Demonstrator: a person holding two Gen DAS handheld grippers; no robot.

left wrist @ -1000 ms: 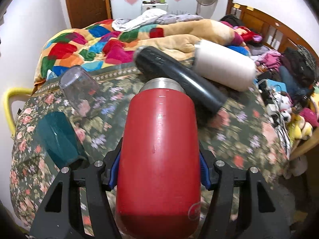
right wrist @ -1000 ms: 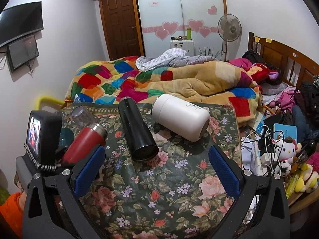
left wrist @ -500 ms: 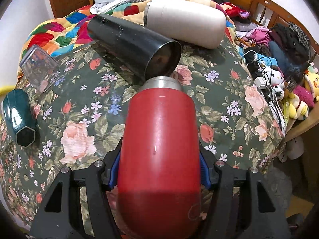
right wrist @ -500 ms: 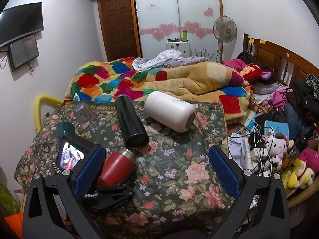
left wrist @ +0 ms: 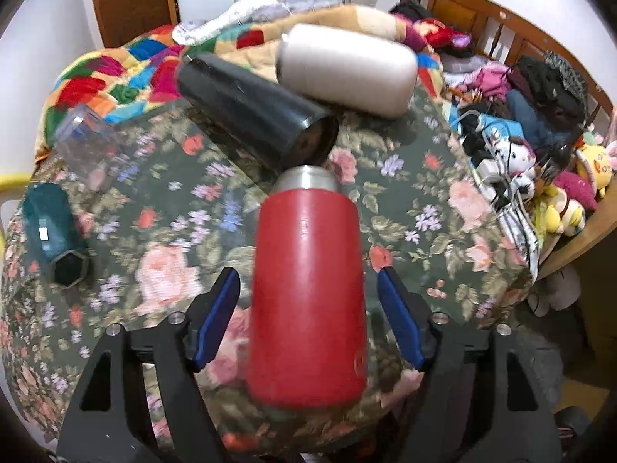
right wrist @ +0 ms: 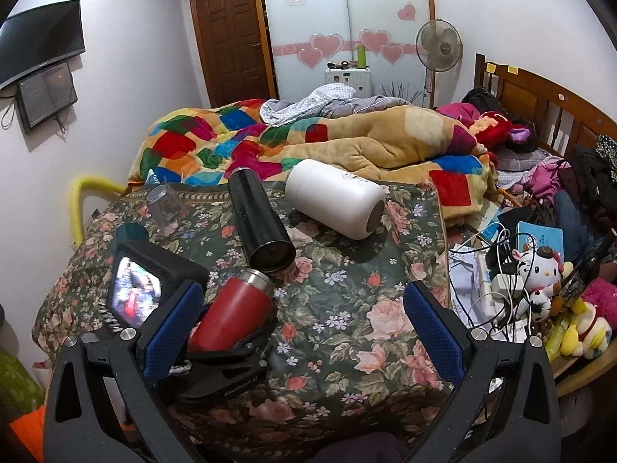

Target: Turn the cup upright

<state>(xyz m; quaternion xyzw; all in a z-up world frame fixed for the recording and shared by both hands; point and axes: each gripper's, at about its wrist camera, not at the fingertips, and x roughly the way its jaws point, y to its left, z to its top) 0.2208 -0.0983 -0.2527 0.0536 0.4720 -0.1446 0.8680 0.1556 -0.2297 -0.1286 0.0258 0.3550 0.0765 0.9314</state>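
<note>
A red cup with a steel rim stands between the blue pads of my left gripper, with gaps on both sides; the jaws are open around it. In the right wrist view the red cup leans, rim up, on the flowered table, with the left gripper still around its base. My right gripper is open and empty, hovering over the table's front edge.
A black tumbler and a white cup lie on their sides behind the red cup. A clear glass and a teal cup lie at the left. Toys and cables crowd the right.
My left gripper has let go of the red cup: its pads, shut on the cup earlier, now stand apart from it. The cup has come down onto the table.
</note>
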